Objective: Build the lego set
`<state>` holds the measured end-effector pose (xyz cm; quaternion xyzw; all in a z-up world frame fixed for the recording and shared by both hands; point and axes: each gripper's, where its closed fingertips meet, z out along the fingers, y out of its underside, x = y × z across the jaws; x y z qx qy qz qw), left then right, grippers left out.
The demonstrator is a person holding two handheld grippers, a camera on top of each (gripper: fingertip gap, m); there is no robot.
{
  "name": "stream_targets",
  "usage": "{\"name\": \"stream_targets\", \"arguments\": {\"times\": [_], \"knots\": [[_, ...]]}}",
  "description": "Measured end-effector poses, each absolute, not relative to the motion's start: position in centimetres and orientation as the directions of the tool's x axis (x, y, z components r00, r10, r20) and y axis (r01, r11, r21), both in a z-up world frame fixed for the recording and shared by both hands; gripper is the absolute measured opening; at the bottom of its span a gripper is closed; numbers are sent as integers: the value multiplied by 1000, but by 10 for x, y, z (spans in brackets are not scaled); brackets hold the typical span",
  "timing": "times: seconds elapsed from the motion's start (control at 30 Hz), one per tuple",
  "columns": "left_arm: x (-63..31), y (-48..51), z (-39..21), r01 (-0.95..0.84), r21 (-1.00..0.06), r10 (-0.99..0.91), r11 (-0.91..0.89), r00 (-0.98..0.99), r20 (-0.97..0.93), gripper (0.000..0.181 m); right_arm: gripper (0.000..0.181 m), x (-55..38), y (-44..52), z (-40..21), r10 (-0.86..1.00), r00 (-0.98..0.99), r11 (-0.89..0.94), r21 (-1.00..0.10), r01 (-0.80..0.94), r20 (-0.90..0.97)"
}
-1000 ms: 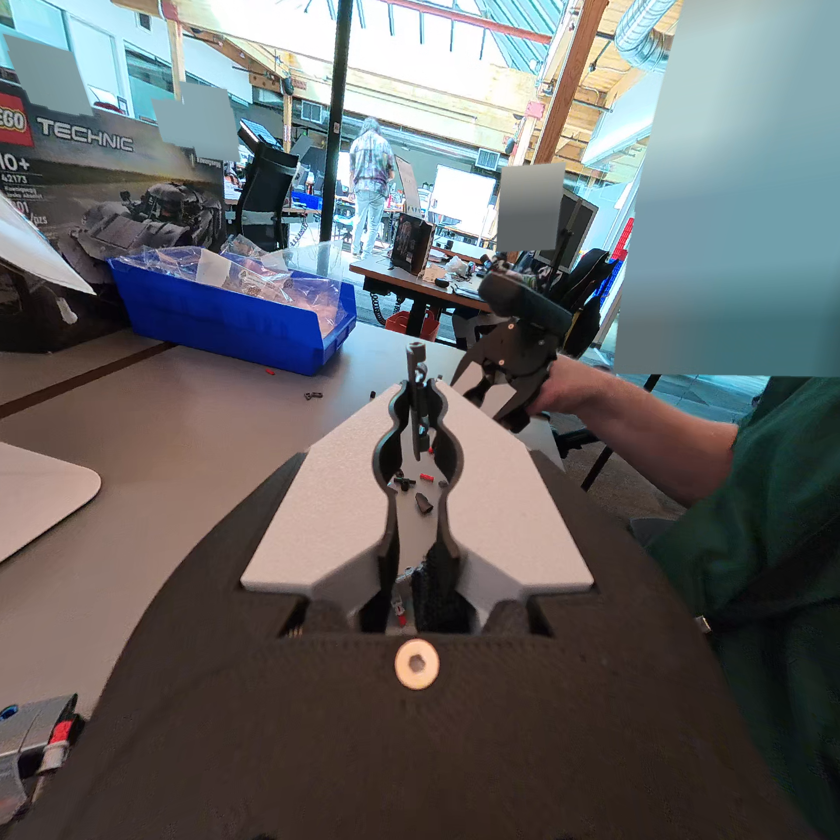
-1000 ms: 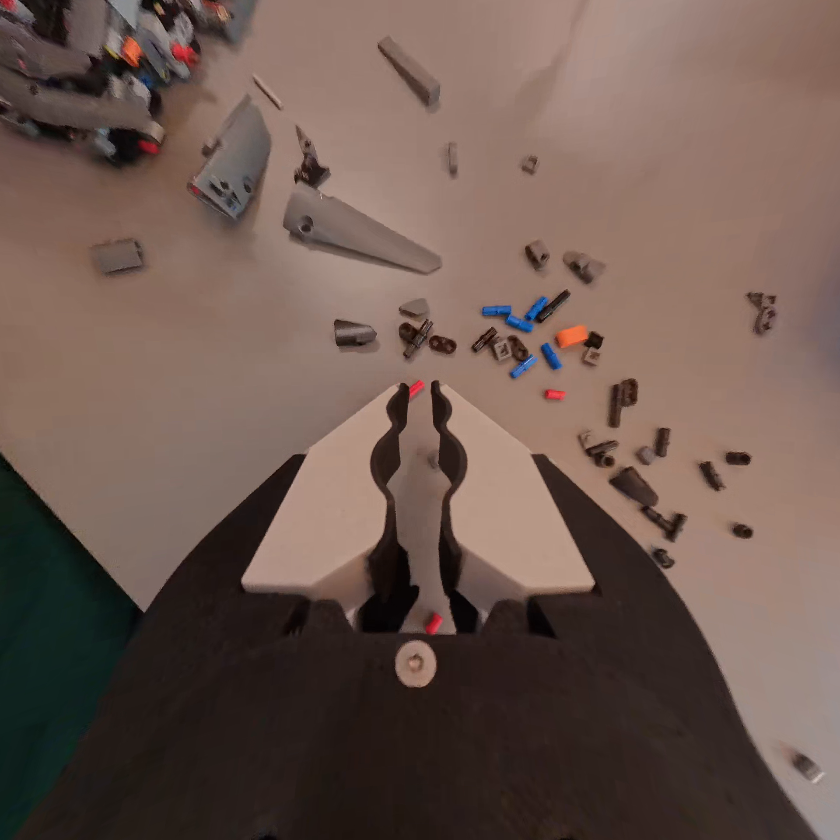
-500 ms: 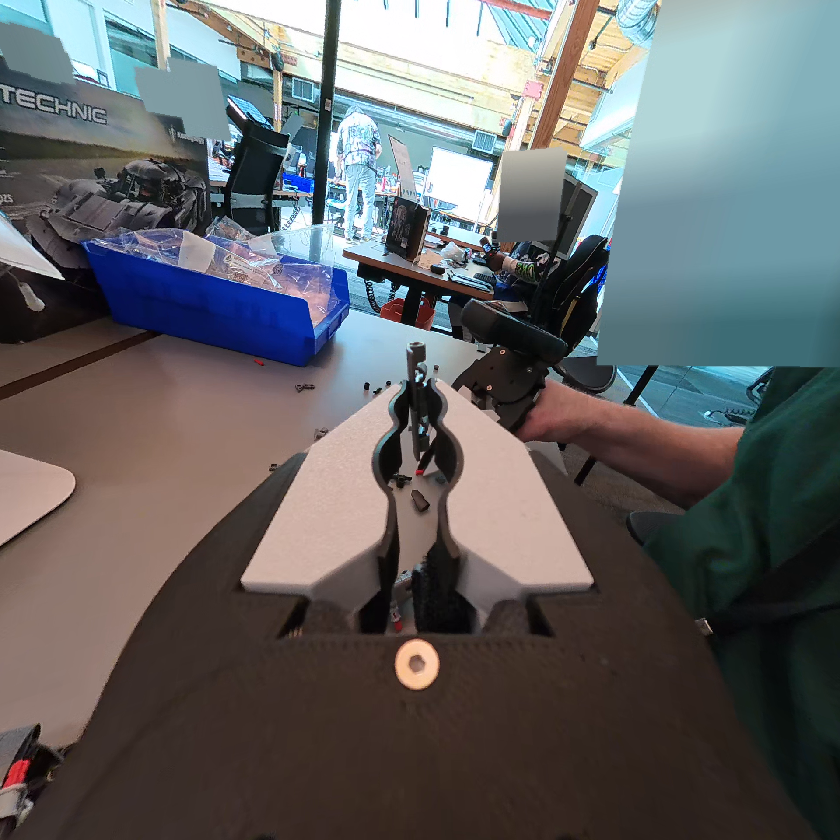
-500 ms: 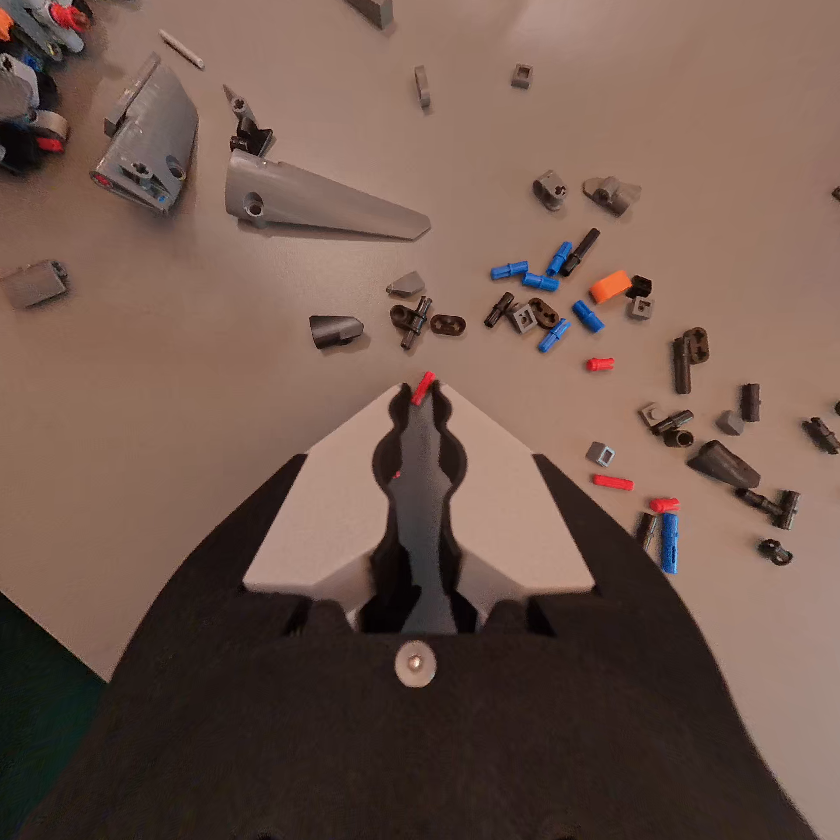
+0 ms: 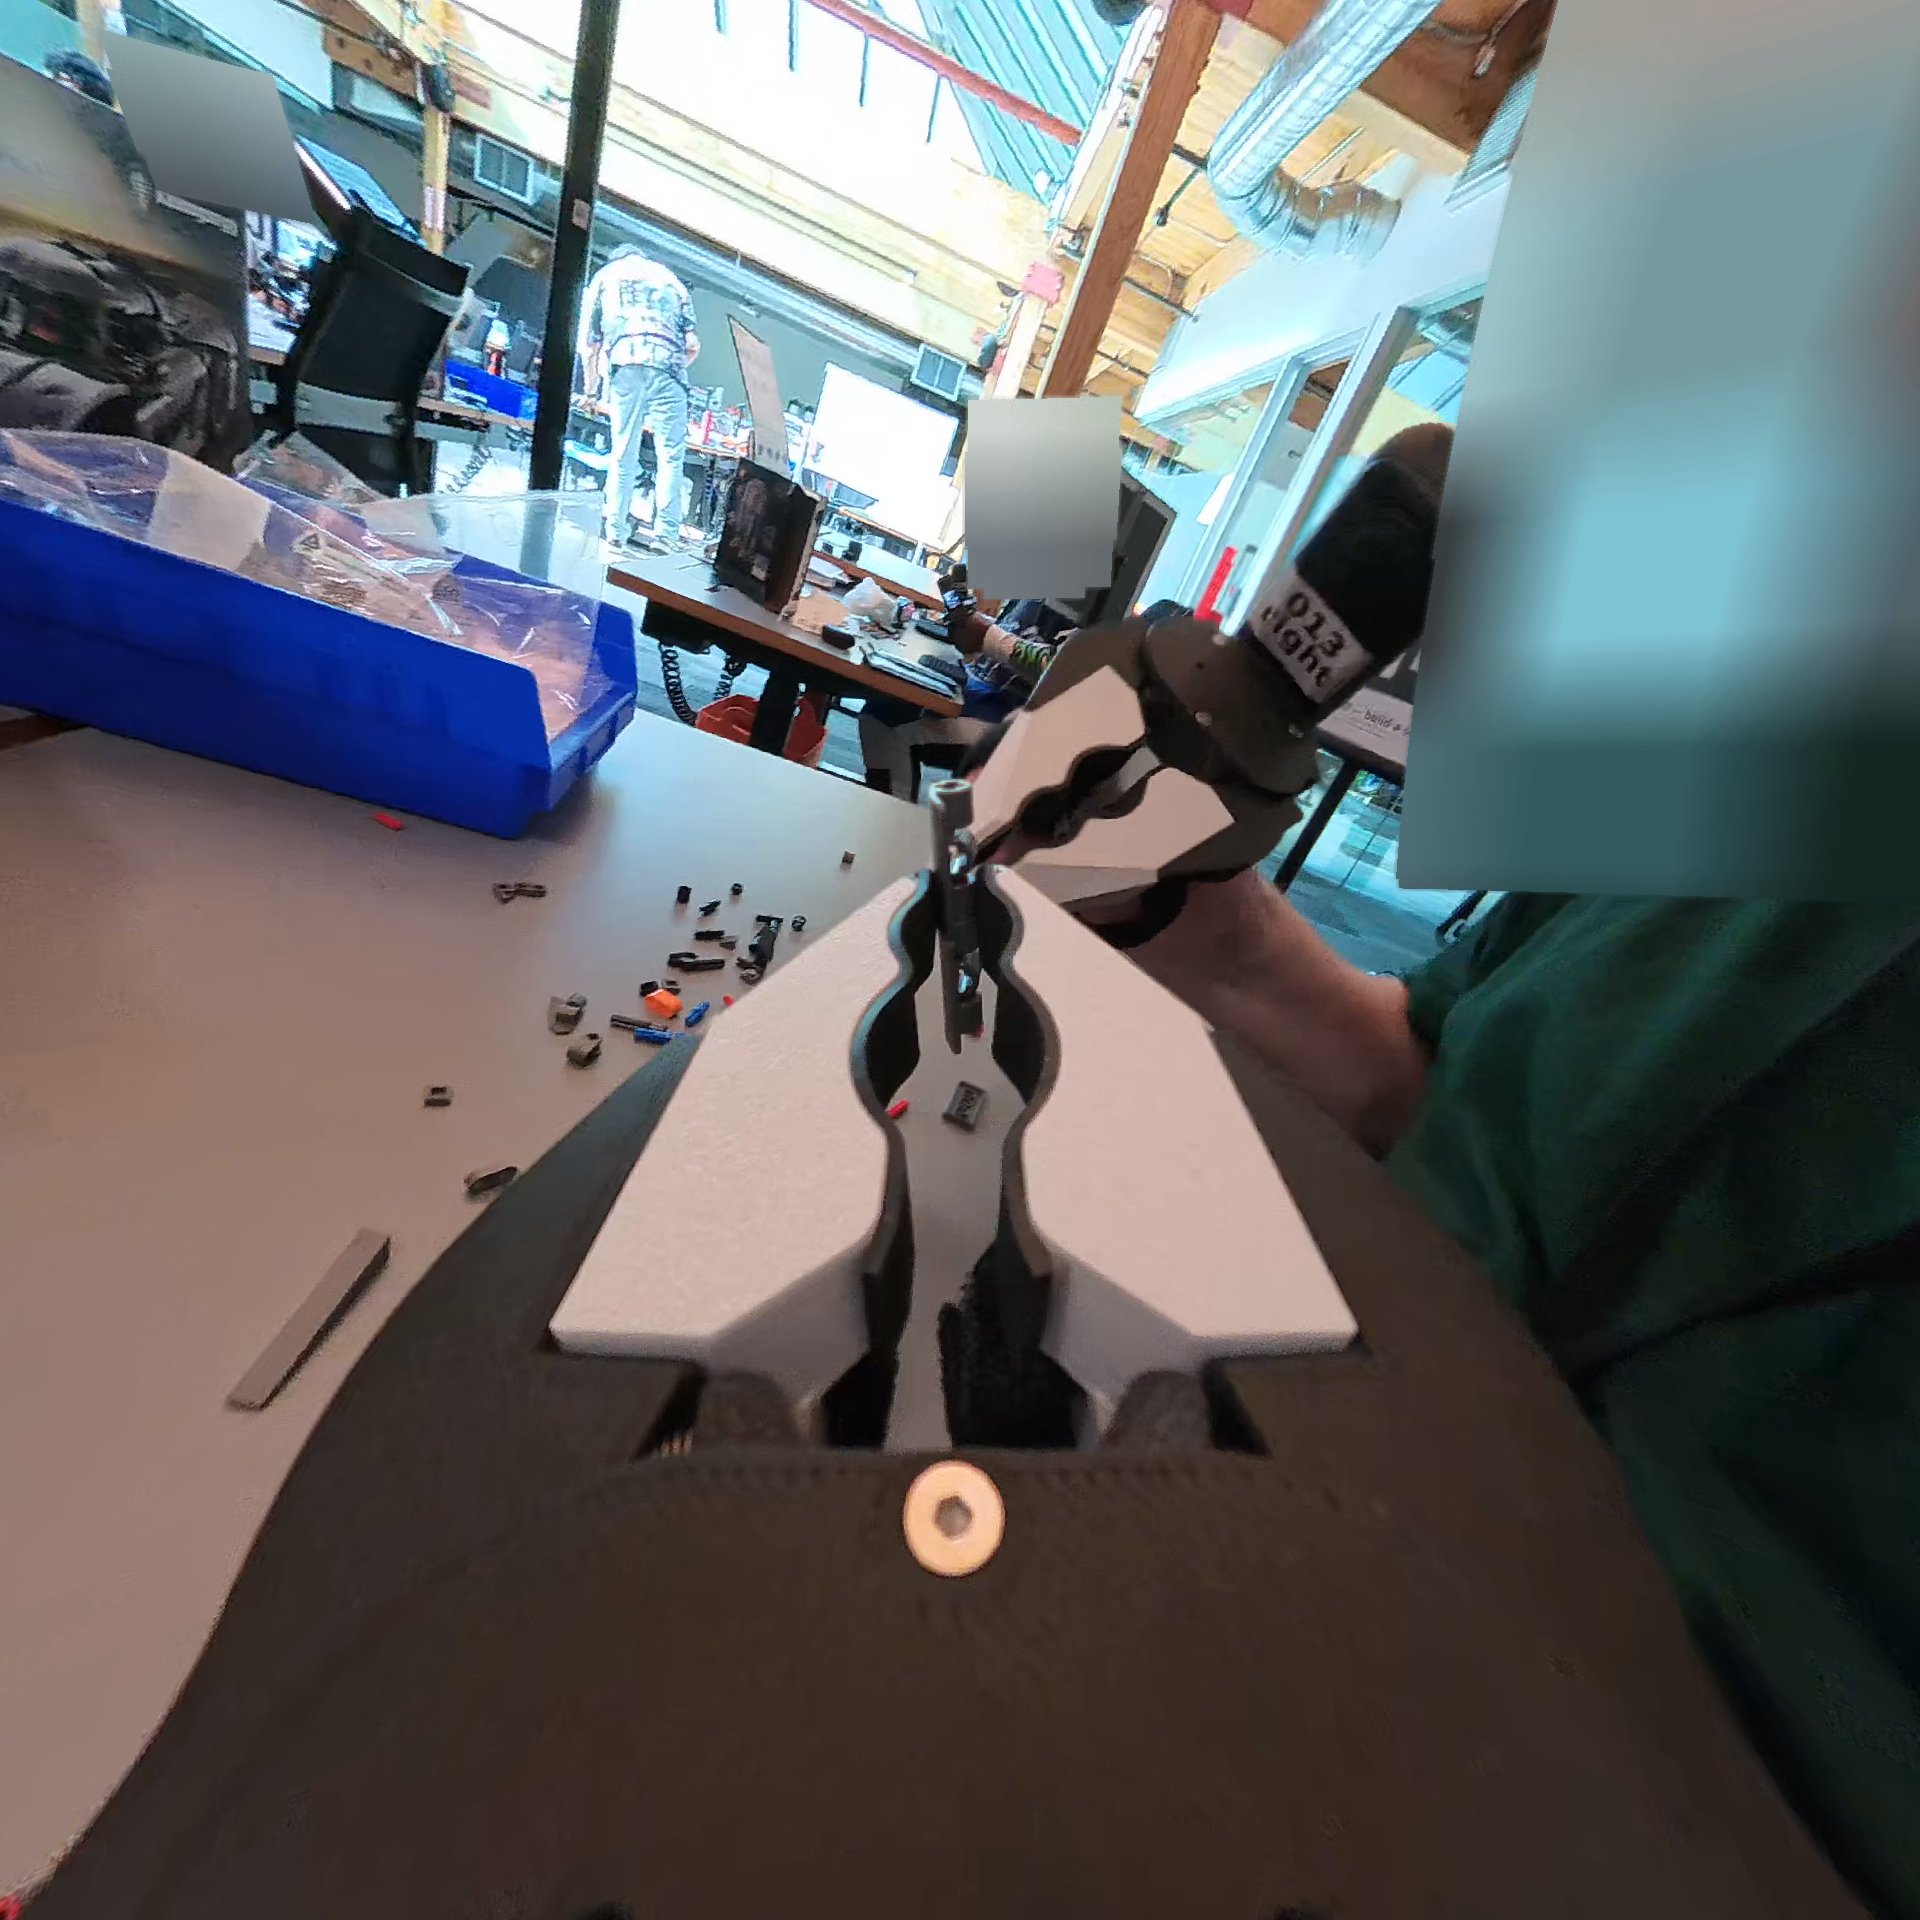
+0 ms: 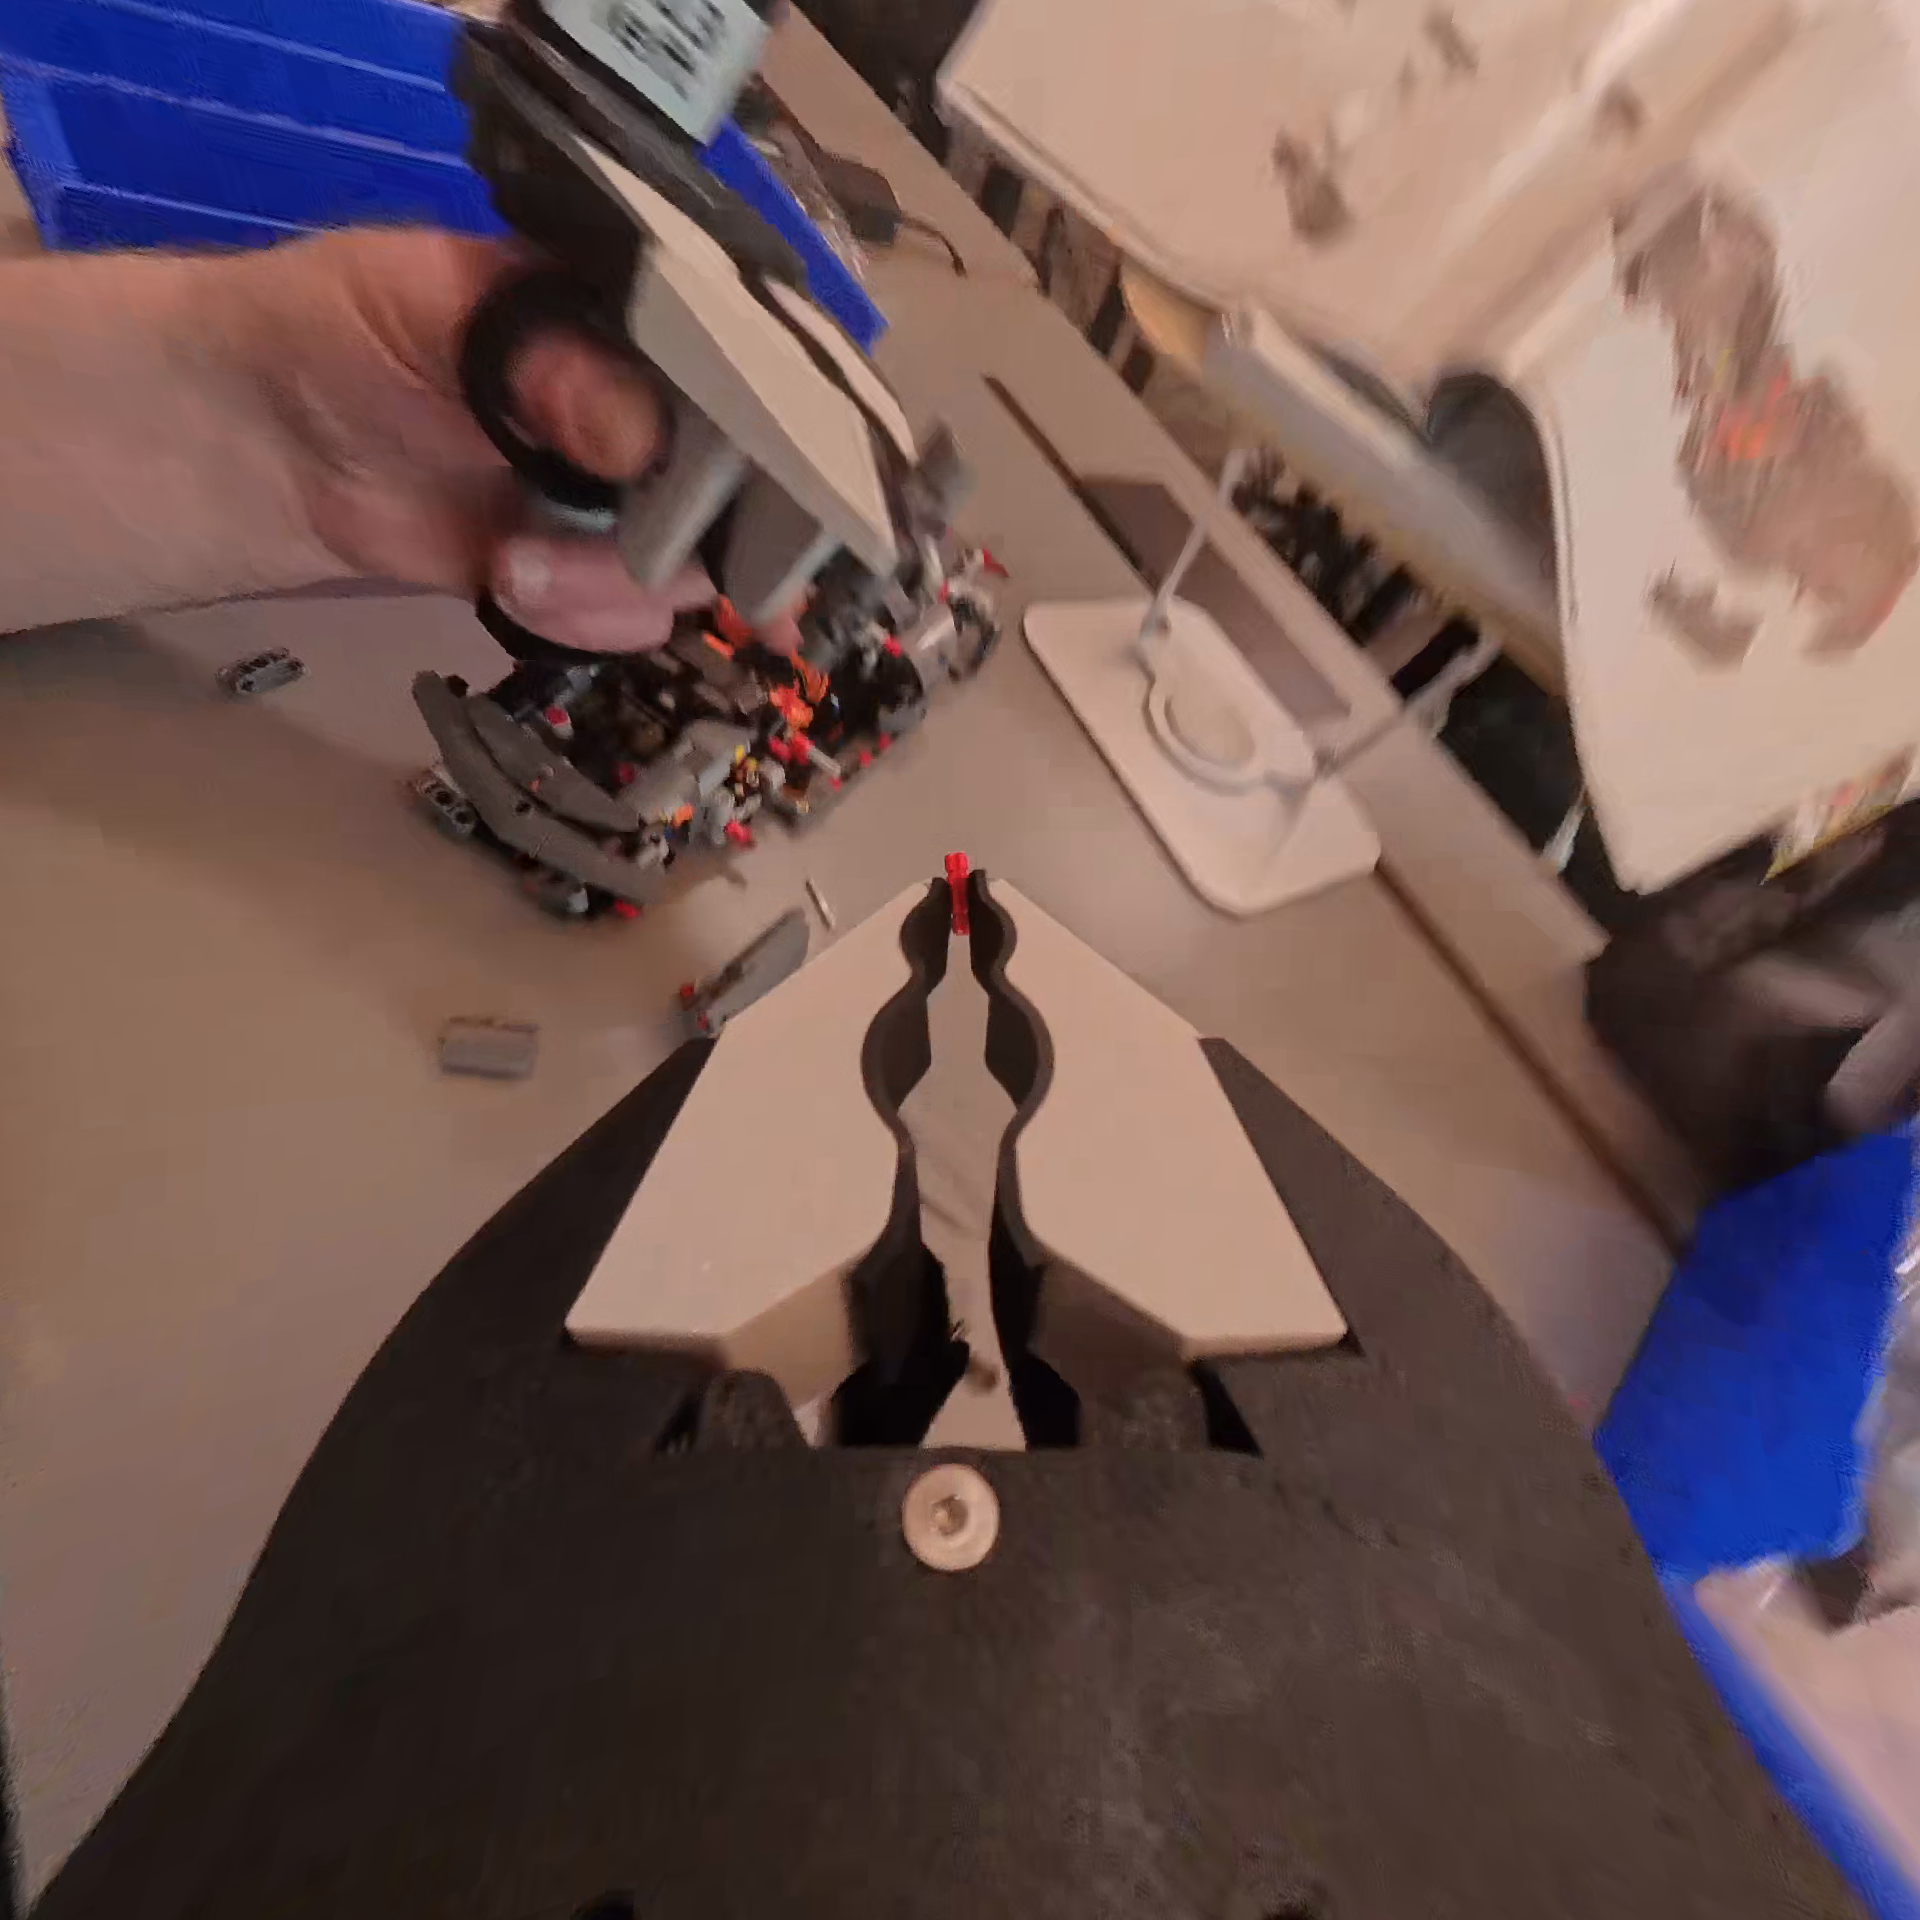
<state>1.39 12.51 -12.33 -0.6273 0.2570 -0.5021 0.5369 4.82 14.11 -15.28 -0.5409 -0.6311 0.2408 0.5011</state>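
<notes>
My left gripper [image 5: 954, 883] is shut on a thin grey lego beam [image 5: 952, 847] that stands upright between its tips. My right gripper [image 6: 957, 883] is shut on a small red pin [image 6: 956, 891] that sticks out past its tips. In the left wrist view the right gripper [image 5: 982, 840] is raised, its tips right beside the upper part of the beam. In the right wrist view the left gripper [image 6: 914, 457] shows blurred at upper left, held by a hand [image 6: 260, 416]. The partly built grey model [image 6: 665, 758] sits on the table below it.
Small loose pieces [image 5: 686, 966] lie on the grey table, with a flat grey beam [image 5: 312, 1314] nearer. A blue bin [image 5: 312, 665] holding plastic bags stands at the back left. A white stand [image 6: 1205, 769] holds an open booklet. Another blue bin [image 6: 1766, 1351] is at the right.
My right gripper closed on the red pin, lifted off the table and swung up to the left gripper's beam. The left gripper kept its hold and tilted a little.
</notes>
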Motion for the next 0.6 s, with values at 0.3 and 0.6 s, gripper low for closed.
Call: {"name": "stream_targets", "arguments": {"times": [0.3, 0.6], "knots": [[11, 128, -132, 151, -940, -849, -307, 404, 342, 4, 1, 11, 131, -135, 789, -21, 559, -702, 442, 614], [14, 128, -139, 76, -953, -839, -295, 456, 296, 4, 1, 6, 133, -135, 758, -15, 580, -663, 473, 653]]}}
